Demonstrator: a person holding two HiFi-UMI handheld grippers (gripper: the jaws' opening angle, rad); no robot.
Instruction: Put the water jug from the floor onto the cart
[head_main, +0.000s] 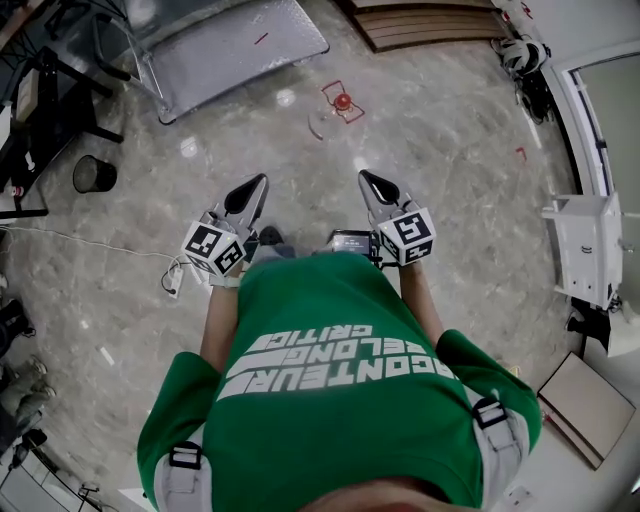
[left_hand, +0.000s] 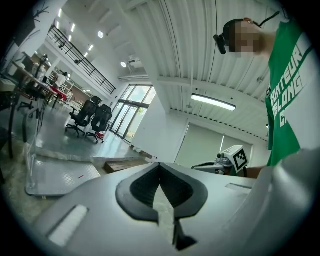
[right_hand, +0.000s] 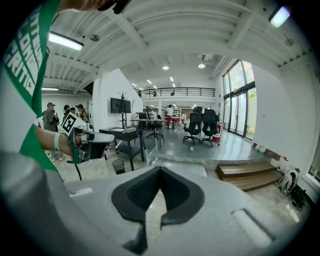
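1. Left gripper (head_main: 258, 184), right gripper (head_main: 368, 180): ribbed black pads pressed tip to tip, nothing between them.
2. Marbled stone floor (head_main: 450, 150) below.
3. Water jug: can't confirm it. There's a clear rounded shape (head_main: 338, 106), red-topped, on the floor ahead, near the diamond-plate metal platform (head_main: 235, 45).

A bin (head_main: 94, 174) stands left of the ramp (head_main: 240, 50), steps (head_main: 430, 25) right.

Both arms reach forward side by side at waist height. The left gripper (head_main: 252, 190) and the right gripper (head_main: 372, 186) each have their jaws closed together, with nothing between them.
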